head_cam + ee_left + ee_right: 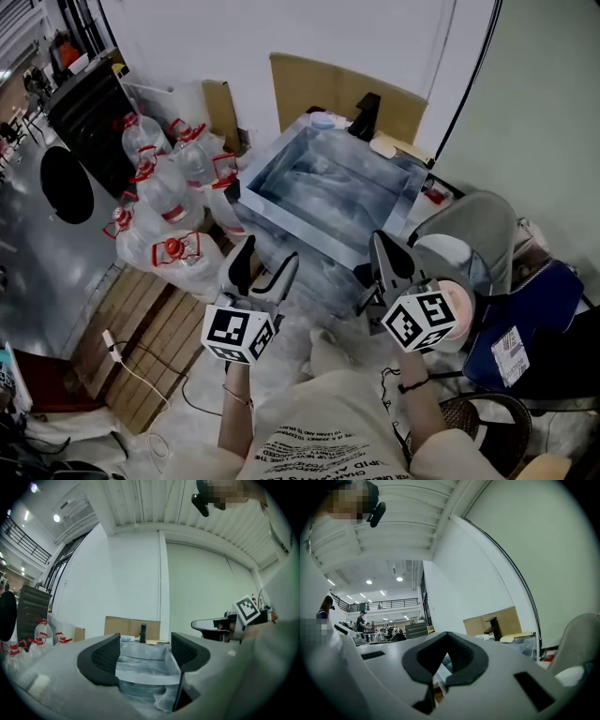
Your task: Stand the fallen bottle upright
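Bottle that has fallen is probably the pale object (384, 146) lying at the table's (291, 230) far edge, upper centre of the head view, beside a standing dark bottle (365, 117). It looks light and smooth, so its middle is the best hold. The left gripper (269, 253) has its jaws wide apart and empty; the right gripper (382, 246) has its jaws pressed together on nothing.

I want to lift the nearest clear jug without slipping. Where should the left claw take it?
Probably the red handle at its neck, from above: it seems to face up, and the jug looks too wide for the open left claw.
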`<state>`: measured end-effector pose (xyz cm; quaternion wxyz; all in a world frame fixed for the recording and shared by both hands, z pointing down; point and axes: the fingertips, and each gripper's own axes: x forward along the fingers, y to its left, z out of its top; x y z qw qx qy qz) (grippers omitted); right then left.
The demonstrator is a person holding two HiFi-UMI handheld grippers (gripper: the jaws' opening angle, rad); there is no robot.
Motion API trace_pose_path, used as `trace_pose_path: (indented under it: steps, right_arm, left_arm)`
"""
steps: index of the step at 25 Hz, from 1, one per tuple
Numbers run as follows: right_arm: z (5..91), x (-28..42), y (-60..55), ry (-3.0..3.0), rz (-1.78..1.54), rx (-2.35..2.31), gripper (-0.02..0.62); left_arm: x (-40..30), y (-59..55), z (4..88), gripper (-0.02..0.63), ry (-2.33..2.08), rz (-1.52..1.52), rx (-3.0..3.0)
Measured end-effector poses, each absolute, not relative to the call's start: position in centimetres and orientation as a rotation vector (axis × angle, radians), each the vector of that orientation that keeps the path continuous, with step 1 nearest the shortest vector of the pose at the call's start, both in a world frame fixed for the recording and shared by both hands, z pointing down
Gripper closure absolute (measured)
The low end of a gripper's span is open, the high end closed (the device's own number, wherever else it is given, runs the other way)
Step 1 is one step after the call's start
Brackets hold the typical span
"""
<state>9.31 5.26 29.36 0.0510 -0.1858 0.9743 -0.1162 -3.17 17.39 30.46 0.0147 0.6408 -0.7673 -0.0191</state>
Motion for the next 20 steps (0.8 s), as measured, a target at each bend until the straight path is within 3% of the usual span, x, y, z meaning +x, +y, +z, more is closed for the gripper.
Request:
trace_pose_path:
  steps: [20]
  right_arm:
    - [32.1, -4.0, -7.3, 2.972, -0.448, -0.691, 0.591]
  left_arm:
    - [-15.7, 2.8, 32.7, 0.279, -2.22, -0.01, 2.09]
